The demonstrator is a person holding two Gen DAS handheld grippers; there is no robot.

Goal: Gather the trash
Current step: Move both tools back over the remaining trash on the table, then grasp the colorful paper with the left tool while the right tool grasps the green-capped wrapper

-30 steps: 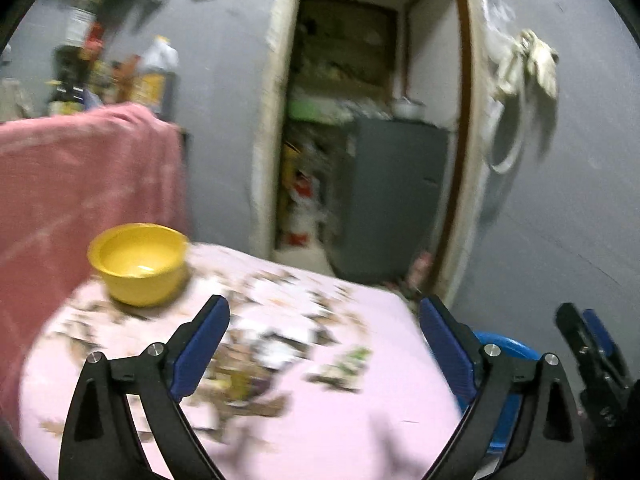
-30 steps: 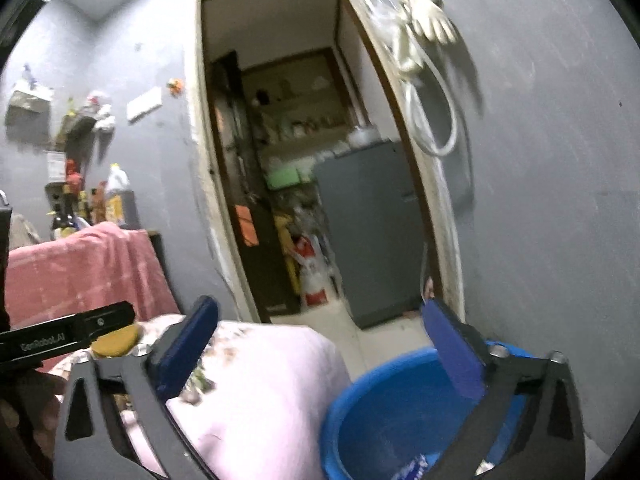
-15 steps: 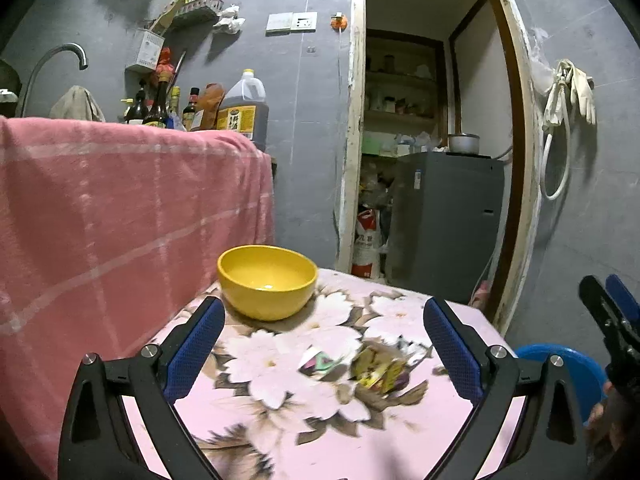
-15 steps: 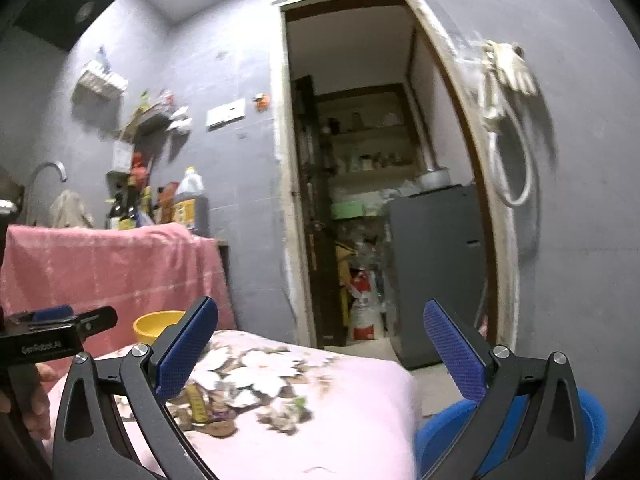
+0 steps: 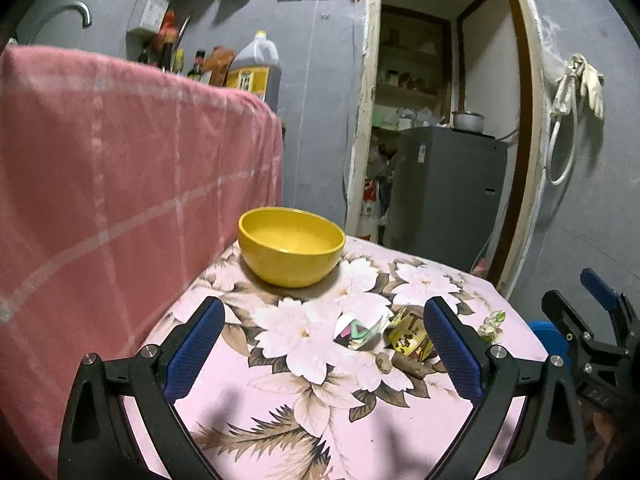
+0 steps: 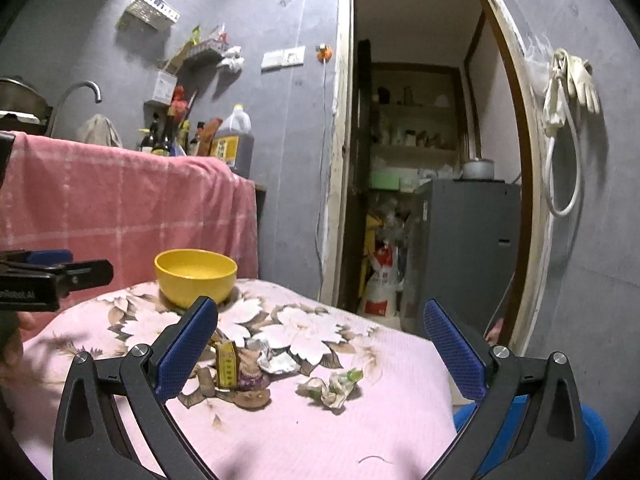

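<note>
Several scraps of trash lie on the floral pink tablecloth (image 5: 280, 408): a crumpled silver and green wrapper (image 5: 357, 330), a yellow printed wrapper (image 5: 408, 338) and a brown piece (image 5: 406, 365). The right wrist view shows the yellow wrapper (image 6: 226, 364), a silver wrapper (image 6: 276, 360) and a crumpled green-tipped wrapper (image 6: 334, 386). My left gripper (image 5: 320, 344) hangs open just short of the wrappers, nothing between its fingers. My right gripper (image 6: 320, 344) is open above the table's right part, also empty. A blue bin (image 6: 592, 436) sits low at the right.
A yellow bowl (image 5: 291, 250) stands at the table's far side. A pink checked cloth (image 5: 120, 184) covers the counter on the left, with bottles and an oil jug (image 5: 256, 68) behind. A doorway with a grey cabinet (image 5: 444, 192) opens beyond the table.
Both cameras have swung and levelled from a downward look at the bin and table. The table with its wrappers and bowl now sits nearer, in front of both open grippers.
</note>
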